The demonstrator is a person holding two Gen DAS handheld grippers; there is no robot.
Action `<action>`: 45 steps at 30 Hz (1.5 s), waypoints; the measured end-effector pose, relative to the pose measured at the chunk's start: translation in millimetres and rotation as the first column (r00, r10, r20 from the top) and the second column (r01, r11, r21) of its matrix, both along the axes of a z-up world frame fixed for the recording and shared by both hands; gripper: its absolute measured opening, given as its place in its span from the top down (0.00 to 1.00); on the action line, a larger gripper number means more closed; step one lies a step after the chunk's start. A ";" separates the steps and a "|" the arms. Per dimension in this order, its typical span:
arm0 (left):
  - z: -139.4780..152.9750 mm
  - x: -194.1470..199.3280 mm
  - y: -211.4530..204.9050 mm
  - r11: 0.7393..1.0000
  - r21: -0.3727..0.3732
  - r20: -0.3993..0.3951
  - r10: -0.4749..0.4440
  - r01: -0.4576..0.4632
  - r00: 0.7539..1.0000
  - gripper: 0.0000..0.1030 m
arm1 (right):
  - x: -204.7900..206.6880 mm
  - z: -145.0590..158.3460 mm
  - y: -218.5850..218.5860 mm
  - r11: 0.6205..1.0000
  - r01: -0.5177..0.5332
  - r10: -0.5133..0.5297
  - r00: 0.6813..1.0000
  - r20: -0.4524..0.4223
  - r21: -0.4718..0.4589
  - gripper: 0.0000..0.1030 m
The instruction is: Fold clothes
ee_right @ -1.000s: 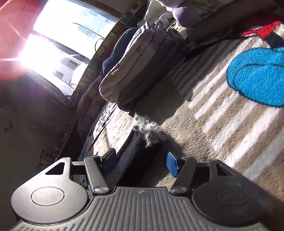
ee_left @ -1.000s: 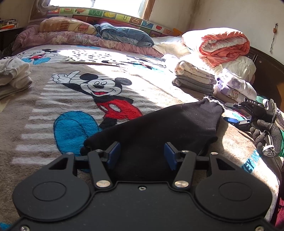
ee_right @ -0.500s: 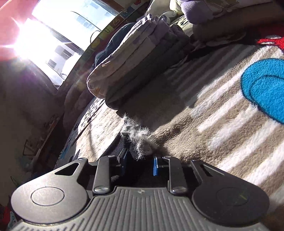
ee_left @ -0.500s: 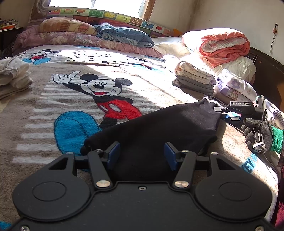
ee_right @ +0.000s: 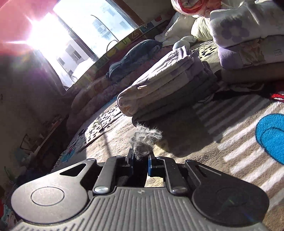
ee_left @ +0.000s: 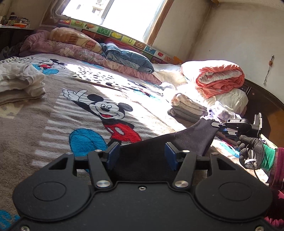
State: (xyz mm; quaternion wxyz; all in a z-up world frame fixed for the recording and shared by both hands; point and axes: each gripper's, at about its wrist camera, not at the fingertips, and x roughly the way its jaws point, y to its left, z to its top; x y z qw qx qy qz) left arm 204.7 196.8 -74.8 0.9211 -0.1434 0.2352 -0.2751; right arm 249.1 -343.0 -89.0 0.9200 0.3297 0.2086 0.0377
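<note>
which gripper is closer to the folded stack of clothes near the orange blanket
Right. The right gripper holds the black garment's corner just before the folded stack; the left gripper sits farther back, open.

Hard sunlight pours through the window (ee_left: 113,16), blowing out a patch of the bed (ee_left: 110,76) to white; the right wrist view catches the sun directly, with a starburst flare and reddish-purple haze over its dim left side. Both views bow strongly at the edges; folded piles cast sharp, dark shadows.

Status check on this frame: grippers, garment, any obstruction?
Right gripper shut on black garment corner, lifted off bed. Left gripper open, garment lying between its fingers. Folded stack just ahead of right gripper.
</note>
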 end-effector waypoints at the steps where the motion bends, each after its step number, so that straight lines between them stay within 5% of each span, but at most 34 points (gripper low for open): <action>1: 2.0 -1.5 6.1 1.000 -0.019 0.002 0.017 -0.017 1.000 0.46 | -2.0 10.2 4.9 1.000 -0.009 0.010 1.000 0.020 -0.017 0.85; 9: 10.7 -13.2 38.4 0.987 -0.146 0.012 0.075 -0.073 0.997 0.44 | -18.7 78.4 77.3 0.980 -0.150 0.170 0.974 0.151 -0.133 0.85; 16: 16.1 -22.8 50.2 0.977 -0.202 0.025 0.080 -0.073 0.996 0.42 | -27.1 96.6 166.6 0.899 -0.307 0.363 0.921 0.139 -0.312 0.85; 26: 15.9 -25.2 58.5 0.969 -0.233 0.024 0.091 -0.082 0.996 0.41 | -42.6 69.8 268.9 0.743 -0.459 0.536 0.844 0.021 -0.488 0.85; 34: 14.7 -22.7 55.8 0.970 -0.232 0.020 0.079 -0.072 0.997 0.41 | -57.0 45.7 323.9 0.616 -0.482 0.579 0.813 -0.056 -0.623 0.85; 39: 13.1 -20.8 56.8 0.969 -0.236 0.015 0.080 -0.074 0.997 0.40 | -61.5 30.5 355.9 0.502 -0.464 0.587 0.803 -0.107 -0.730 0.85; 45: 11.7 -19.7 57.2 0.970 -0.230 0.010 0.081 -0.077 0.997 0.40 | -71.8 28.9 363.2 0.499 -0.445 0.595 0.800 -0.079 -0.743 0.85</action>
